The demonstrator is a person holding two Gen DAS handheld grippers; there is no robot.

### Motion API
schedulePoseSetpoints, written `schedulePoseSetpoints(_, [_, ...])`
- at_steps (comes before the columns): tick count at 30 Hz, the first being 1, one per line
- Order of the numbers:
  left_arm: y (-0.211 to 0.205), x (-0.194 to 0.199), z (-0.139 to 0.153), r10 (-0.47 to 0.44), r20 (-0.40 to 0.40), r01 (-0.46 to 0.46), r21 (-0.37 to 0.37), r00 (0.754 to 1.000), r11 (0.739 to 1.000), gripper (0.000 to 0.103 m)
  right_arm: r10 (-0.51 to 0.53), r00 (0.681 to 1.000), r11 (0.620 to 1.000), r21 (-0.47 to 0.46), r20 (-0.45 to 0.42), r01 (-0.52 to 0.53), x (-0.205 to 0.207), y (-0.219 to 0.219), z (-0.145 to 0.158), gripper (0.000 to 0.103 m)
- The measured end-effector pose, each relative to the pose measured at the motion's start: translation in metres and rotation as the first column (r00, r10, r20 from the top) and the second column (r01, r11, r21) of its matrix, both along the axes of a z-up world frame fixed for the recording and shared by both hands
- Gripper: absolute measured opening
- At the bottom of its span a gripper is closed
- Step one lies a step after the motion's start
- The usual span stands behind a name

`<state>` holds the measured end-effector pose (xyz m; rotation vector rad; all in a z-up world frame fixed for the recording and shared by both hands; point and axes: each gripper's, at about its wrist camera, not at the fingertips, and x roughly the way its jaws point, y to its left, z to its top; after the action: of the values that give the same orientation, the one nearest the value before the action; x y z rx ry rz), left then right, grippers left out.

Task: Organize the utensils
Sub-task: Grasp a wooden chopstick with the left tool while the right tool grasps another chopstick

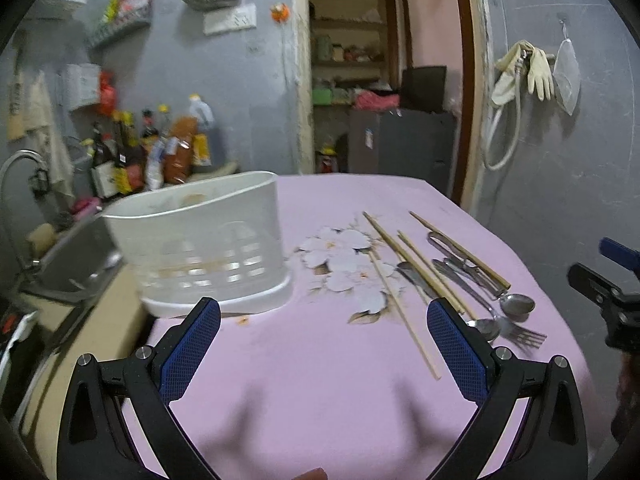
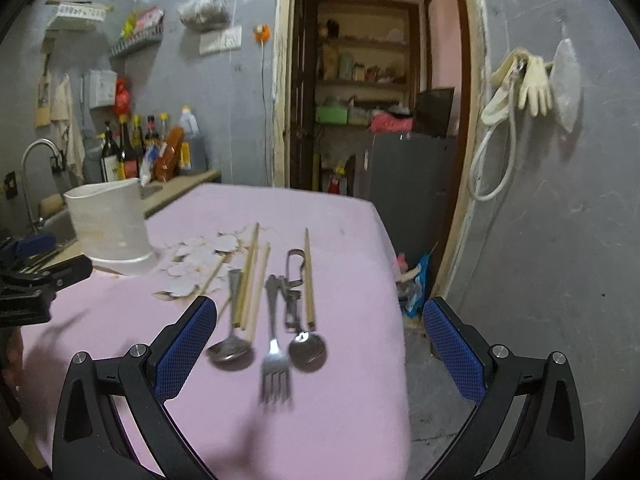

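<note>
Utensils, a fork (image 2: 275, 364) between two spoons (image 2: 231, 350), are lying just ahead of my right gripper (image 2: 320, 354), which I'm holding spread wide and empty. Chopsticks (image 2: 251, 276) are crowding them; my left gripper (image 1: 323, 350), equally agape, is facing the white holder (image 1: 208, 240) on the pink tablecloth (image 1: 320, 400).

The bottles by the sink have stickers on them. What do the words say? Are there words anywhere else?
No text can be read in either view.
Bottles: labels too small and blurred to read.
Wall packets: printing blurred.
White utensil holder: no words seen.
Pink tablecloth: only a flower print.
</note>
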<state>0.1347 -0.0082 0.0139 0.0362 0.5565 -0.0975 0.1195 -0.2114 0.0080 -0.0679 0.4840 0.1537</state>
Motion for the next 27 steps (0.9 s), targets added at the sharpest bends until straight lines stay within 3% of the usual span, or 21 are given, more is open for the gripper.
schedulePoseSetpoints(8, [-0.006,0.059,-0.005,-0.043,-0.13,0.039,-0.028,0.991,0.999,0.101,0.057,0.989,0.998,-0.009,-0.137,-0.059,0.083,-0.007,-0.001,0.102])
schedulePoseSetpoints(11, [-0.011,0.079,-0.012,-0.067,-0.17,0.06,-0.046,0.983,0.997,0.097,0.079,0.979,0.997,-0.008,-0.188,-0.082,0.112,-0.005,-0.009,0.088])
schedulePoseSetpoints(13, [-0.012,0.09,-0.015,-0.076,-0.196,0.066,-0.057,0.978,0.996,0.094,0.09,0.967,0.996,0.012,-0.238,-0.09,0.128,-0.006,-0.017,0.065])
schedulePoseSetpoints(15, [-0.013,0.101,-0.021,-0.093,-0.224,0.079,-0.071,0.97,0.994,0.091,0.111,0.944,0.994,0.06,-0.31,-0.097,0.146,-0.009,-0.029,0.049])
schedulePoseSetpoints(19, [-0.017,0.119,-0.033,-0.121,-0.281,0.1,-0.087,0.952,0.991,0.072,0.157,0.904,0.987,0.104,-0.397,-0.126,0.166,-0.01,-0.047,0.036])
schedulePoseSetpoints(23, [-0.017,0.141,-0.048,-0.169,-0.361,0.129,-0.133,0.917,0.983,0.049,0.195,0.883,0.98,0.114,-0.428,-0.161,0.175,-0.006,-0.053,0.027])
schedulePoseSetpoints(27, [-0.016,0.157,-0.056,-0.199,-0.419,0.135,-0.179,0.886,0.975,0.037,0.208,0.867,0.978,0.101,-0.453,-0.181,0.185,0.0,-0.054,0.022])
